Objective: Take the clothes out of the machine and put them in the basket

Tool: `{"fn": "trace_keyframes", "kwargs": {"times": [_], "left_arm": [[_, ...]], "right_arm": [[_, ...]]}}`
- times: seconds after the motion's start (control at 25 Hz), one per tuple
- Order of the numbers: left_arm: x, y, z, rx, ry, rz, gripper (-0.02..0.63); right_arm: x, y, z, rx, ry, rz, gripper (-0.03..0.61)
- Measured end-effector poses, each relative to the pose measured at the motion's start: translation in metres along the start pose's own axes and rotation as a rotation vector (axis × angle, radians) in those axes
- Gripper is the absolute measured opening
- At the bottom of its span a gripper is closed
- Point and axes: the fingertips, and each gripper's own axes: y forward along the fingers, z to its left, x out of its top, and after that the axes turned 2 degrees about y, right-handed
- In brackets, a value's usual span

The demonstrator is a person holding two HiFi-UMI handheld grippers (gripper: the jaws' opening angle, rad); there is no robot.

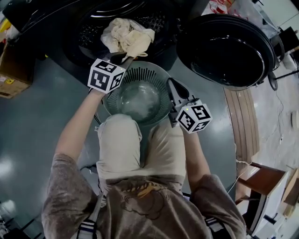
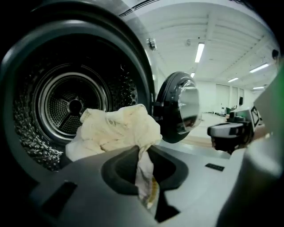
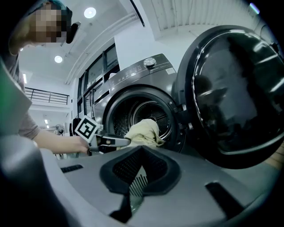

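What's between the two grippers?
The basket, seen in the head view; the right gripper grips its rim, the left gripper holds the cloth.

mottled grey-brown short-sleeved t-shirt (image 1: pixel 70 205) with printed graphic, beige trousers (image 1: pixel 119 144)

lite: ceiling strips (image 2: pixel 199 52), bright bg | drum (image 2: pixel 73 106) dim | edges: fisheye warp, dark vignette

No word, brand or number can be read anywhere. The left gripper (image 1: pixel 127 58) and the right gripper (image 1: pixel 172 84) each bear a cube with black-and-white square markers: patterns, not letters. The yellow label (image 1: pixel 9 81) on the cardboard box (image 1: pixel 18 65) and the red print on the packaging (image 1: pixel 219 5) are too small to read.
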Motion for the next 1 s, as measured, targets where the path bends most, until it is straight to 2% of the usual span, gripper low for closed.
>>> {"fn": "trace_keyframes", "kwargs": {"times": [0.24,0.4,0.56,0.76,0.92,1.0], "left_arm": [[-0.017,-0.039,-0.059,-0.102,-0.004,0.024,0.057],[-0.029,-0.053,-0.08,-0.134,0.022,0.064,0.058],[-0.033,-0.06,-0.083,-0.133,0.029,0.072,0.078],[-0.016,-0.068,-0.079,-0.114,0.004,-0.007,0.185],[-0.011,-0.065,-0.062,-0.053,0.007,-0.028,0.259],[-0.01,-0.061,-0.048,-0.008,0.001,-0.043,0.27]], "right_arm": [[0.011,0.007,-0.005,0.022,-0.008,-0.022,-0.002],[0.016,0.011,-0.001,0.034,-0.015,-0.028,-0.002],[0.016,0.013,0.008,0.055,-0.018,-0.03,-0.002],[0.013,0.011,0.014,0.063,-0.018,-0.03,-0.002],[0.012,0.007,0.018,0.058,-0.013,-0.034,-0.002],[0.011,0.008,0.021,0.059,-0.006,-0.039,-0.002]]}}
